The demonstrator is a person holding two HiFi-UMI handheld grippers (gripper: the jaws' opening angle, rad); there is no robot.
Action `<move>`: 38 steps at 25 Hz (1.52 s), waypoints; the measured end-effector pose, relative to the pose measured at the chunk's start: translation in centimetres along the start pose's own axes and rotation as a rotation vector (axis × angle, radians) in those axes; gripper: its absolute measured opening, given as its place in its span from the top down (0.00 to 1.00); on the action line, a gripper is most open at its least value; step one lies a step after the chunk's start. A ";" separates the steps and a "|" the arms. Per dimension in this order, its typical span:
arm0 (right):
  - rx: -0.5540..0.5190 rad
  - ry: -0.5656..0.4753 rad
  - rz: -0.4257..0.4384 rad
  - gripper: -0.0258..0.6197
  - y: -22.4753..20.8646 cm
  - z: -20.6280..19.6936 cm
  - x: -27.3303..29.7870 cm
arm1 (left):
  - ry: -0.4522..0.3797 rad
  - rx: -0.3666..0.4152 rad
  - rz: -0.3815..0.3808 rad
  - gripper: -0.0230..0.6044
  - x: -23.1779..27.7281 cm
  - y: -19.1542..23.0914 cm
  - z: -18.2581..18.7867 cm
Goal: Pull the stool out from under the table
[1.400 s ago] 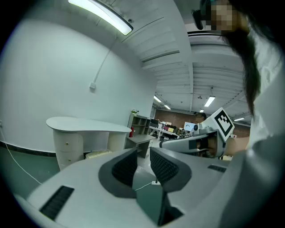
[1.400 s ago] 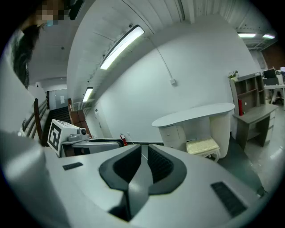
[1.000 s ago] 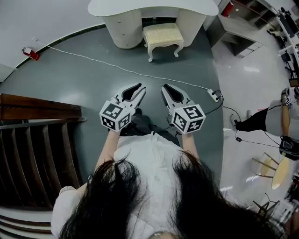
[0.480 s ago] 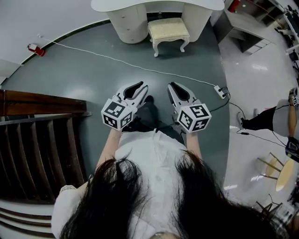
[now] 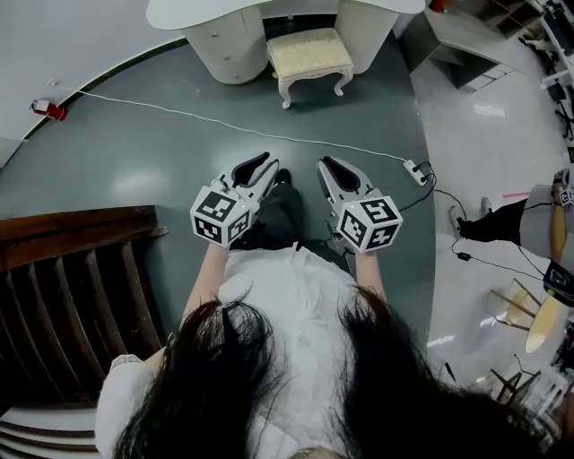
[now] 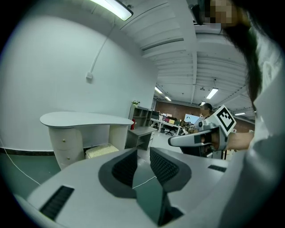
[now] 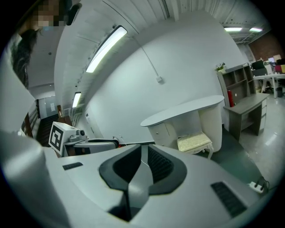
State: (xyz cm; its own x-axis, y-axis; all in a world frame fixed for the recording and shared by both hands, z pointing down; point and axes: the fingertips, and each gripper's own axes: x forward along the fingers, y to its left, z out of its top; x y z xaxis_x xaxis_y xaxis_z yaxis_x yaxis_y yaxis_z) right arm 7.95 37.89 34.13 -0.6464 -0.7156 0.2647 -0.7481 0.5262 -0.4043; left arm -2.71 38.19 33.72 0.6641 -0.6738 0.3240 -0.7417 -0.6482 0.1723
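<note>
**A:** How do the jaws stand, left to right?

**B:** The left gripper (image 5: 262,163) has its jaws all but together, with nothing between them. The right gripper (image 5: 328,168) has its jaws closed tight, and they are empty too.

**A:** Where is the stool?

**B:** The stool (image 5: 311,56) is well ahead of both pairs of jaws and touches neither. Its back is tucked under the table (image 5: 206,11), while the front of the seat and two legs stick out.

**A:** Is anything between the jaws and the stool?

**B:** A white cable (image 5: 224,125) crosses the floor beyond the jaw tips, short of the stool.

**A:** So how far along is the task?

**B:** I'd say the pull has not begun. What's left is to close the distance, open the jaws, grip the stool and draw it clear of the table.
</note>
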 end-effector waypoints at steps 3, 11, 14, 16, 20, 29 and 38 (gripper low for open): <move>0.002 0.011 -0.030 0.87 -2.2 1.7 3.2 | 0.005 -0.003 -0.021 0.81 3.0 3.4 1.5; 0.048 0.052 -0.086 0.87 -5.9 5.1 11.2 | 0.022 0.019 -0.086 0.81 8.9 11.4 5.4; 0.060 0.058 -0.114 0.87 -7.0 5.8 13.3 | 0.030 0.014 -0.109 0.81 10.2 13.7 5.8; 0.065 0.068 -0.130 0.87 -7.7 6.1 14.2 | 0.040 0.017 -0.121 0.81 10.9 15.1 6.0; 0.067 0.106 -0.160 0.87 -9.0 5.7 14.9 | 0.041 -0.005 -0.120 0.81 12.1 17.1 6.2; 0.058 0.154 -0.158 0.87 -12.8 6.2 18.1 | 0.036 -0.048 -0.121 0.81 14.1 18.3 5.8; 0.007 0.227 -0.111 0.87 -20.8 7.1 22.2 | 0.011 -0.135 -0.028 0.81 19.6 23.0 5.4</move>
State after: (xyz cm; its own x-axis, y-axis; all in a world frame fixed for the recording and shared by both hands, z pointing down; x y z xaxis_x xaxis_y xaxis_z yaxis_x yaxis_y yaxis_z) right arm 10.26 7.84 42.22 -0.5779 -0.6468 0.4977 -0.8160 0.4462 -0.3676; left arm -6.28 8.16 39.06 0.6845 -0.6514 0.3272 -0.7290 -0.6127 0.3051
